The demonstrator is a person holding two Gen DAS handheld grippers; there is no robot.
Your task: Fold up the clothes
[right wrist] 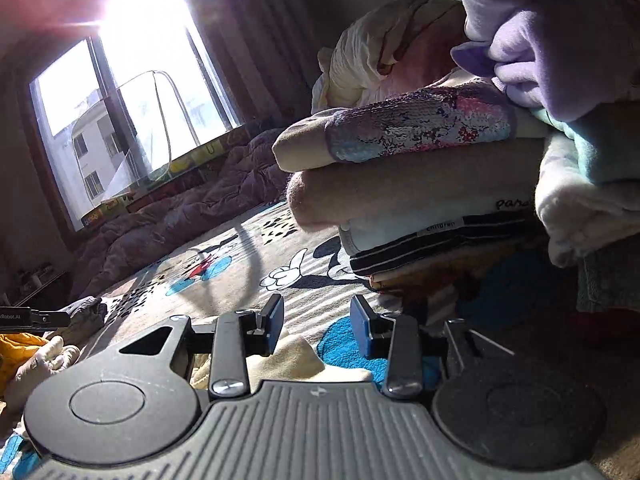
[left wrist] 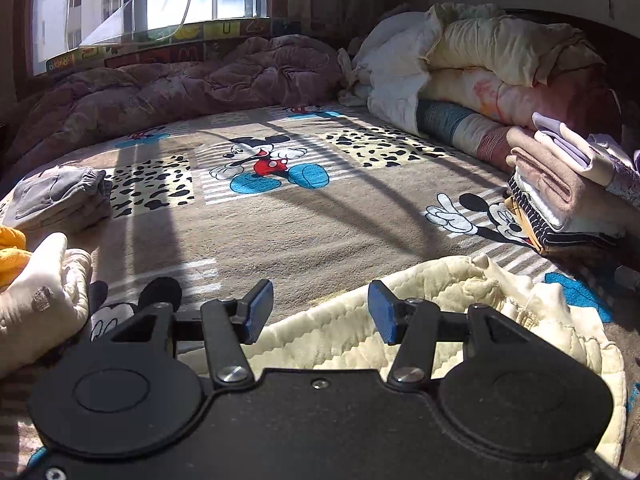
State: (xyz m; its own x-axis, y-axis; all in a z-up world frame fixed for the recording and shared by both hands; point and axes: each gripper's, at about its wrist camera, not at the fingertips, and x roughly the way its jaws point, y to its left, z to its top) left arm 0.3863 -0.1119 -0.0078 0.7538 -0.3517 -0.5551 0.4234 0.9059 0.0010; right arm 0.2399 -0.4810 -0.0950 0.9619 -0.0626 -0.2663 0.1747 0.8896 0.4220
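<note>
Left wrist view: the bed (left wrist: 320,216) lies open ahead to twelve o'clock. The left gripper (left wrist: 320,310) has its fingers apart, empty, over a rumpled cream quilted garment (left wrist: 400,320) at five o'clock. One folded stack (left wrist: 560,192) sits at three.

Right wrist view: the right gripper (right wrist: 318,328) has its fingers narrowly apart, holding nothing; the stack (right wrist: 420,184) towers at two o'clock, the cream garment (right wrist: 296,356) just below.

bed centre (left wrist: 320,216) open — folded stack (left wrist: 560,196) blocks right, grey bundle (left wrist: 60,196) left, quilts (left wrist: 480,64) behind.
</note>
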